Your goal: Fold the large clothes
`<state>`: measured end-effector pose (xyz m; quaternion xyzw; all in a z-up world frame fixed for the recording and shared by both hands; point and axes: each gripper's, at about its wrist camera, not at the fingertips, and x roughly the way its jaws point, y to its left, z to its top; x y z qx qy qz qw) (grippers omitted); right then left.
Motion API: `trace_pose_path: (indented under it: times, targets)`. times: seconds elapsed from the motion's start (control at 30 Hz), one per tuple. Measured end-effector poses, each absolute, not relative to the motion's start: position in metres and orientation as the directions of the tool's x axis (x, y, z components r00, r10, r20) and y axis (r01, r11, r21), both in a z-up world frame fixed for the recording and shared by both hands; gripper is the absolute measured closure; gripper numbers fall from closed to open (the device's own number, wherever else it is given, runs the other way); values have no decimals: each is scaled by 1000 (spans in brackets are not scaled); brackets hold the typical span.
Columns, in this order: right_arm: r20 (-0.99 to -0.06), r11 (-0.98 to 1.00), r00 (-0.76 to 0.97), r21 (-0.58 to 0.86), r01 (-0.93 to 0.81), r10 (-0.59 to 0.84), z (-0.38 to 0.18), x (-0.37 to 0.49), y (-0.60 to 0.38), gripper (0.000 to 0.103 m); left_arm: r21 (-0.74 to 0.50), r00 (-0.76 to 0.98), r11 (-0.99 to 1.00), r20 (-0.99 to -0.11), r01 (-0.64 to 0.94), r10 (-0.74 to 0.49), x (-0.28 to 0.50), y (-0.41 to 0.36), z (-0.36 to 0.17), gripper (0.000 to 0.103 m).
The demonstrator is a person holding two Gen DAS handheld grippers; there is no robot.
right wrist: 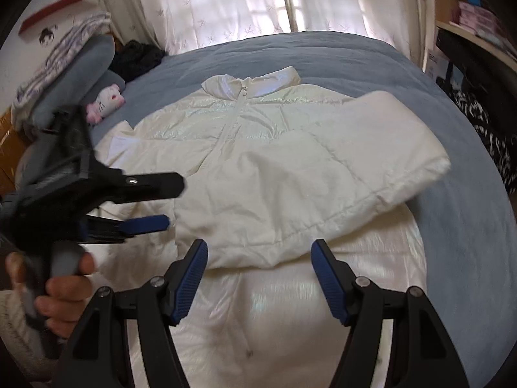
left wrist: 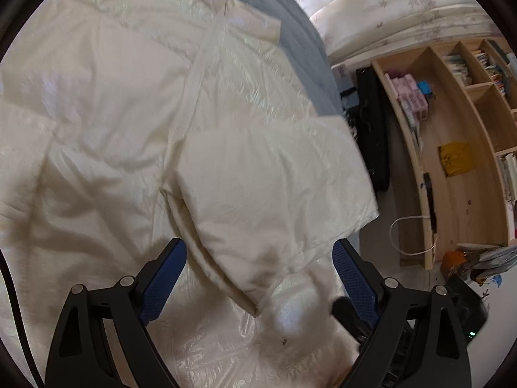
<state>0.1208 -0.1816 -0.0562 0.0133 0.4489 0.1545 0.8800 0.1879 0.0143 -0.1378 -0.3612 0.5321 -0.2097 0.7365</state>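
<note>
A cream puffer jacket lies front up on the bed, zipper closed and collar at the far end. One sleeve is folded across the chest, with its end nearest the cameras. My right gripper hovers open just over that sleeve end, its blue pads apart from the fabric. My left gripper, held by a hand, comes in from the left, also open. In the left wrist view the left gripper stands wide over the sleeve and the jacket.
A blue-grey bed cover surrounds the jacket. A pink plush toy and piled pillows sit at the far left. Curtains hang behind the bed. A wooden bookshelf and a black bag stand beside the bed.
</note>
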Motion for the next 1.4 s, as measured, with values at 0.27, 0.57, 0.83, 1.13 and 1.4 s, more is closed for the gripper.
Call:
trace_pose_path:
  times: [0.27,0.57,0.83,1.13,1.4]
  targets:
    - [-761,948,566,263,-177,317,-52,104,-202,36,-731,303,678,-665,-77,-682,184,-9,-154,12]
    - [-815,944,480,308,-116,324,-73,104,-195,36,-622,362,783,-733,-11,-576,197,-30,-133,71]
    - [-774,931,527,350,-105,351,-49,103,-204,36,-197,637,963,-723,182,-268,226,-46,-29,96]
    - [-764,953,598,304,5,241,-20,134,-227,36,-1,748,1000,-663,-26,18,283,42,-13,94]
    - [-791,879,557,429,209,253,-38,202,-273,36,-56,543,996,-840,-68,-11,323,83,-116,62]
